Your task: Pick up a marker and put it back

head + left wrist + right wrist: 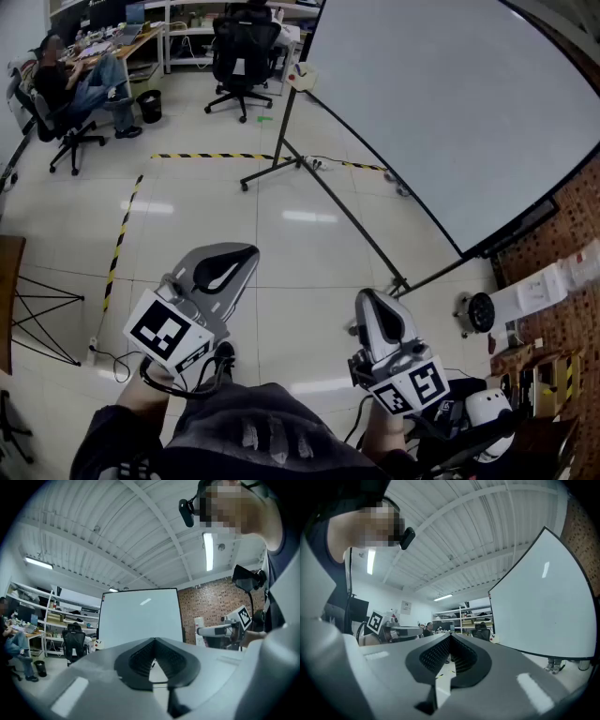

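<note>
On a glossy, pale tiled floor (281, 244) striped with yellow-and-black hazard tape (120, 239), a large whiteboard (450, 112) stands tilted on a thin black metal stand (281, 159). Its smooth white face is bare, and a small pale object (302, 75) sits at its near corner. It is too small to tell whether that is a marker, and no view shows a marker plainly.

Low in the head view, the person holds both grippers level and well apart from the board. The left gripper (246, 253) has a rounded, matte grey-white shell. In its own view its black ribbed pads (140, 658) curve up to meet at the tip, with the jaws together and nothing between them. The right gripper (367, 298) is the same shape. Its dotted black pads (433, 656) also close to a point, with the jaws together and empty. Each carries a white cube printed with black square markers.

Beyond the board stand a black mesh office chair (242, 56) and a seated person (66, 80) at a desk. A red brick wall (562, 328) lies at the right.
</note>
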